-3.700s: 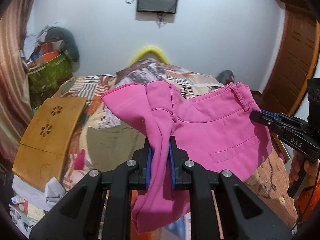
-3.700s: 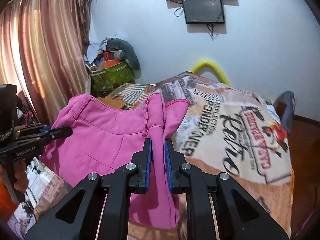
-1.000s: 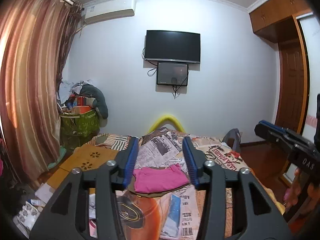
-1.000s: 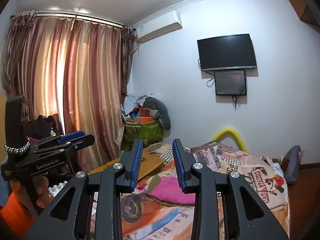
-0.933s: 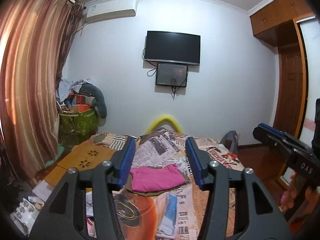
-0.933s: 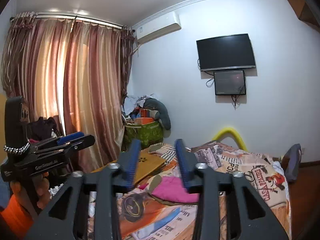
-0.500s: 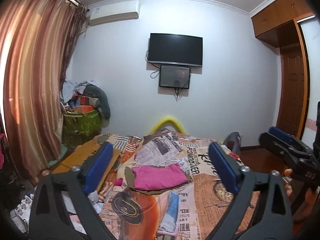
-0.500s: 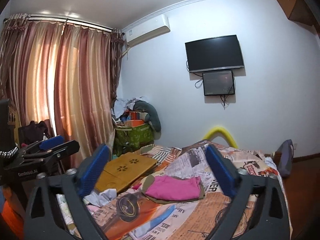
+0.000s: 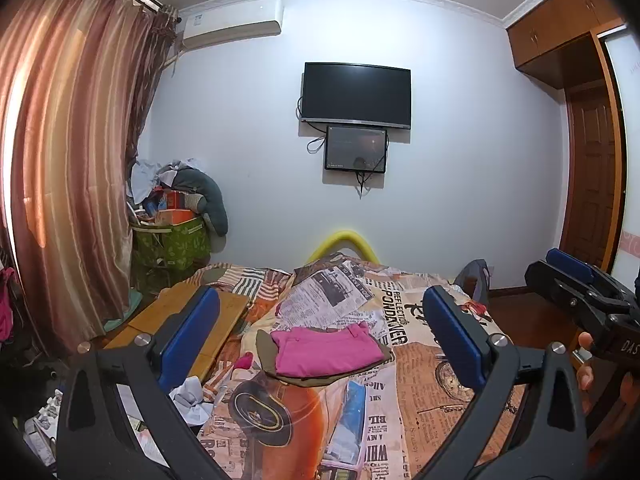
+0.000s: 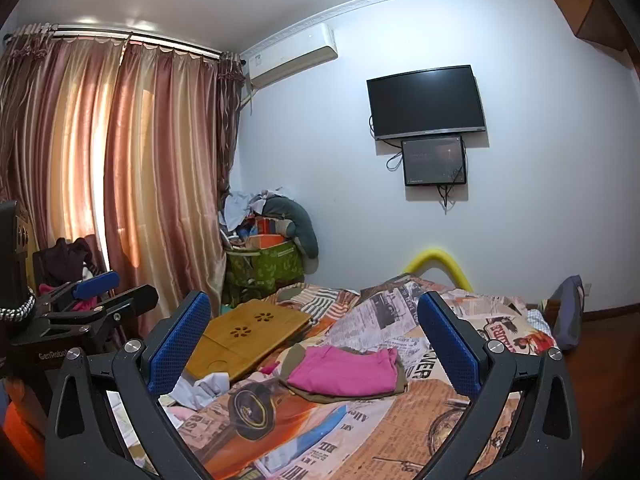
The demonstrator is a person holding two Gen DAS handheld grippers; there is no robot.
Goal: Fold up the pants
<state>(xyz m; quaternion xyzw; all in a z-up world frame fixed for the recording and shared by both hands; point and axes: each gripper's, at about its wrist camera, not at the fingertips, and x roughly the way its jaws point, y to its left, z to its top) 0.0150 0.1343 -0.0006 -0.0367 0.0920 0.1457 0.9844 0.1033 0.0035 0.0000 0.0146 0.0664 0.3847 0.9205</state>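
The pink pants (image 9: 326, 350) lie folded on an olive garment (image 9: 264, 346) on the bed (image 9: 424, 384), mid-frame. The left tool (image 9: 320, 336) and right tool (image 10: 314, 340) are spread wide, empty, well short of the pants.

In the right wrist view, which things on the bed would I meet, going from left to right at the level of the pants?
Wooden lap tray → folded pink pants → dark blue bag at the bed's far right edge.
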